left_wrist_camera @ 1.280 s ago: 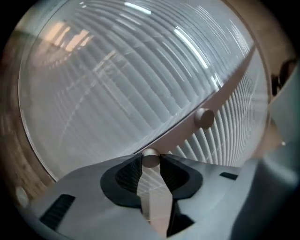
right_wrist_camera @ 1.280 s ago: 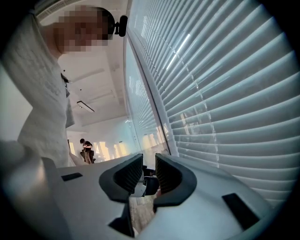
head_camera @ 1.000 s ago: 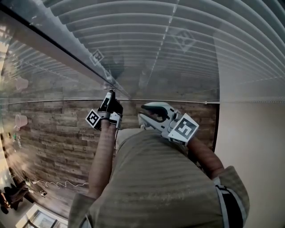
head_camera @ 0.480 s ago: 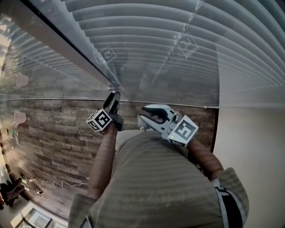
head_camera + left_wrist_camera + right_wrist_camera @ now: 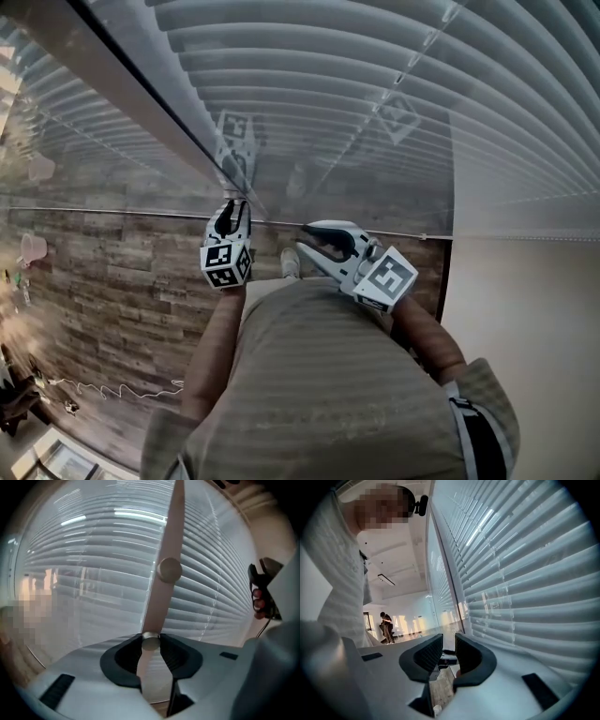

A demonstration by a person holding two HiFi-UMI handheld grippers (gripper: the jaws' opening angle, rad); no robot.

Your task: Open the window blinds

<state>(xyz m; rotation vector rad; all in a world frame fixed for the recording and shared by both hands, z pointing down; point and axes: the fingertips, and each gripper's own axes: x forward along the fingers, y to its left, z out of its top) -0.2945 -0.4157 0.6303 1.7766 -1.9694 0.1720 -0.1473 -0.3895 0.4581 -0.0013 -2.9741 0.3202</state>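
Observation:
The slatted window blinds (image 5: 375, 75) hang with their slats near flat against the window, also seen in the left gripper view (image 5: 93, 555) and the right gripper view (image 5: 525, 573). Their pale tilt wand (image 5: 164, 564) runs down from the top into my left gripper (image 5: 151, 641). Its jaws have just been closing and the pads now press on the wand's lower end. In the head view the left gripper (image 5: 230, 208) is raised to the blinds. My right gripper (image 5: 305, 239) hovers beside it, shut with nothing between its jaws (image 5: 448, 641).
A glass pane (image 5: 56, 159) stands left of the blinds, behind a dark frame bar. Below lies a wooden plank floor (image 5: 112, 281), and a plain wall (image 5: 525, 328) is on the right. A lift cord (image 5: 218, 588) hangs down the slats. A person (image 5: 386, 625) stands far off.
My left gripper has rolled about its own axis on the wand, so its marker cube now sits below the jaws. The right gripper has kept still.

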